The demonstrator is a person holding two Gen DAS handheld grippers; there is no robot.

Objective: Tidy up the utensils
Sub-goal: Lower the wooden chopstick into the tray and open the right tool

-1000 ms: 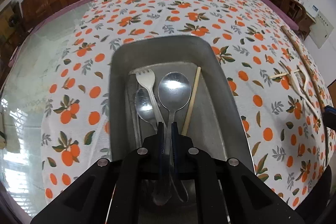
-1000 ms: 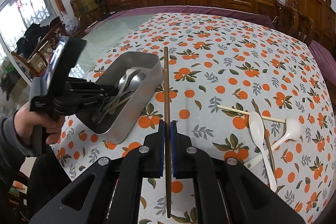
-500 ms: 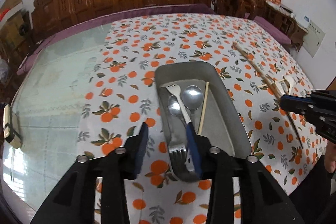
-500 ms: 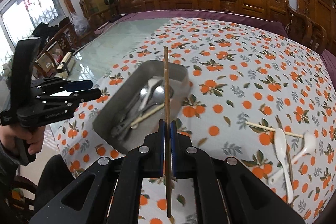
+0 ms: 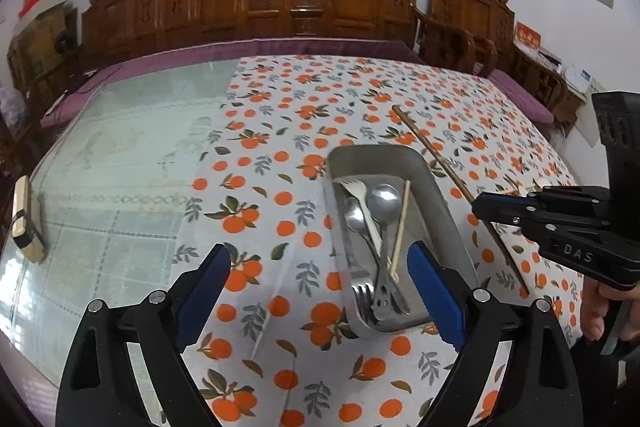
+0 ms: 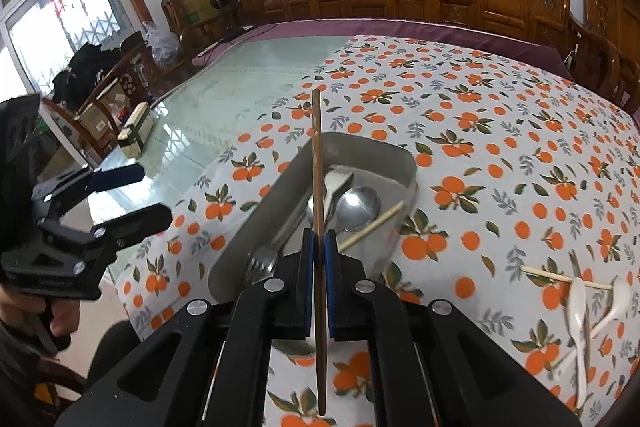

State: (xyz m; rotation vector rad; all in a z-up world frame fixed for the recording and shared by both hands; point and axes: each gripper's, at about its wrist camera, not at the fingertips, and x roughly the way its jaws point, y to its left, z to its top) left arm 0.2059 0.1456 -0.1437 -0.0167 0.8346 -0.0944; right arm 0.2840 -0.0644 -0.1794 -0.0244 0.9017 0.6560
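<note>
Dark chopstick (image 6: 317, 187) over the metal tray (image 6: 404, 163)
Right hand-held gripper (image 6: 319, 247) clamps it; left hand-held gripper (image 5: 318, 267) is opening wide, empty.

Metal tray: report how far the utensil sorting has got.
Done: the rectangular metal tray holds steel forks, spoons and one pale chopstick. In hand: the right gripper clamps a dark wooden chopstick above the tray; the left gripper is opening, empty. Left: two white plastic spoons and chopsticks on the cloth.

Dull brushed-metal tray (image 5: 440, 187), shiny steel spoon (image 5: 383, 201) and forks inside; dark wooden chopstick (image 6: 318, 187); glossy white plastic spoons (image 6: 578, 311); matt printed cloth (image 5: 280, 131) over glass table (image 5: 120, 147).
</note>
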